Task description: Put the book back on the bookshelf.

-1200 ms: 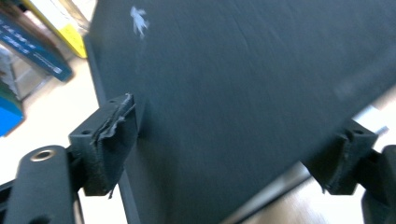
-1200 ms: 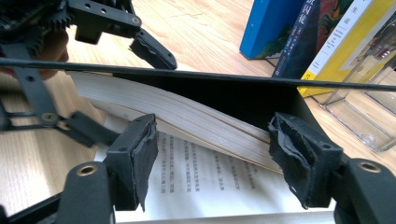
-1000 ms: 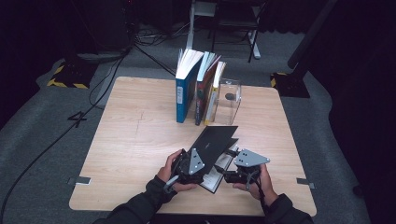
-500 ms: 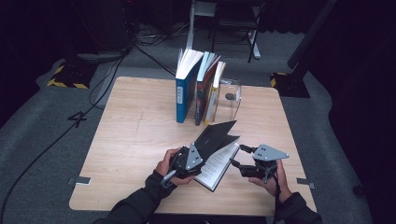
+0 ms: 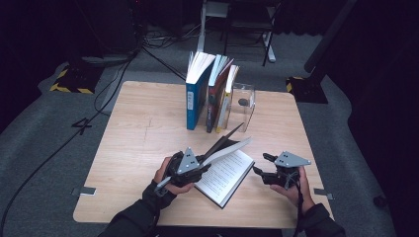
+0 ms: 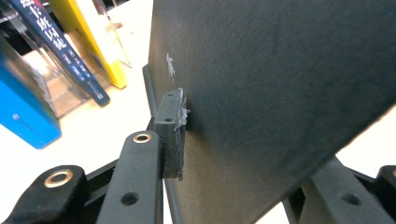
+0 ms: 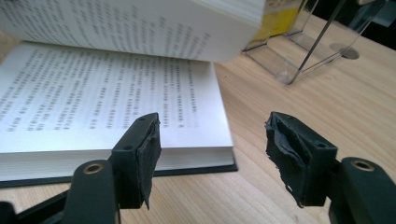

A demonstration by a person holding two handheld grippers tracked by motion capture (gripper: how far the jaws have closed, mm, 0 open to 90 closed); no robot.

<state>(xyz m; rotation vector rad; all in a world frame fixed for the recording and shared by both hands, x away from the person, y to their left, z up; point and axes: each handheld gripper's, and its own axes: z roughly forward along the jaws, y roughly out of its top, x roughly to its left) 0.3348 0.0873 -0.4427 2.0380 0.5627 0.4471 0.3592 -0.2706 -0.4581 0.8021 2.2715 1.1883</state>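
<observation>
A black-covered book (image 5: 228,178) lies open on the table's front middle, text pages up. My left gripper (image 5: 201,164) is shut on its black front cover (image 6: 280,93), holding the cover and a sheaf of pages tilted above the open page. One pad (image 6: 171,133) presses flat on the cover; the other jaw sits behind it. My right gripper (image 5: 261,172) stands open just right of the book, close to the table. Between its fingers (image 7: 213,158) nothing is held; the printed page (image 7: 102,102) lies ahead and to the left of them.
Several upright books, a blue one (image 5: 196,96) at the left, lean against a clear acrylic bookend (image 5: 245,102) at the table's back middle. The same bookend (image 7: 303,51) shows beyond the open book. Bare wood (image 5: 133,133) spreads to the left and right.
My right gripper has let go of the book and drawn off to the right. The left gripper has kept the cover raised, and the book now lies open with its pages showing.
</observation>
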